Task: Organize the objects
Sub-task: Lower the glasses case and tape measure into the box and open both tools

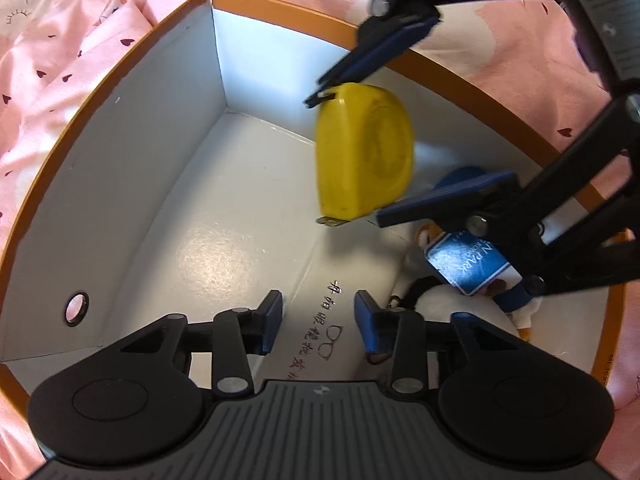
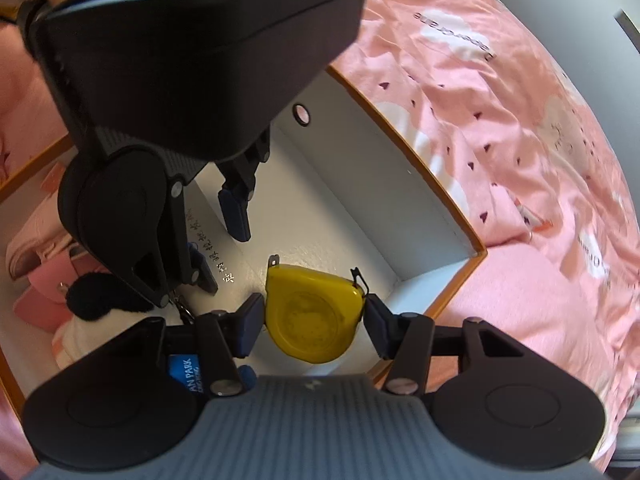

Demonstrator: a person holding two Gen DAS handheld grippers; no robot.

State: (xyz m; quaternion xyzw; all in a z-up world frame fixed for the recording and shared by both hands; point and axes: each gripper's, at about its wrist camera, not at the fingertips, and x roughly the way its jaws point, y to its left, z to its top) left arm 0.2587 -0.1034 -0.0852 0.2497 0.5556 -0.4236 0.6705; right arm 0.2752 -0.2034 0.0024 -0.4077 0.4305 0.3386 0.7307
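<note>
A yellow tape measure (image 2: 312,316) hangs over the inside of a white cardboard box with an orange rim (image 2: 400,120). My right gripper (image 2: 313,320) is shut on it, one pad on each side of the case. The left wrist view shows the same tape measure (image 1: 364,156) clamped in the right gripper (image 1: 356,156) above the box floor, near the far wall (image 1: 280,4). My left gripper (image 1: 319,320) stands open over the box floor with nothing between its blue pads. In the right wrist view the left gripper (image 2: 220,248) reaches down into the box.
A plush toy with a blue tag (image 1: 468,264) lies in the box's right part, beside a black pompom (image 2: 92,296) and a pink item (image 2: 40,256). A white insert with printed characters (image 1: 332,332) lies under my left gripper. Pink bedding (image 1: 60,60) surrounds the box.
</note>
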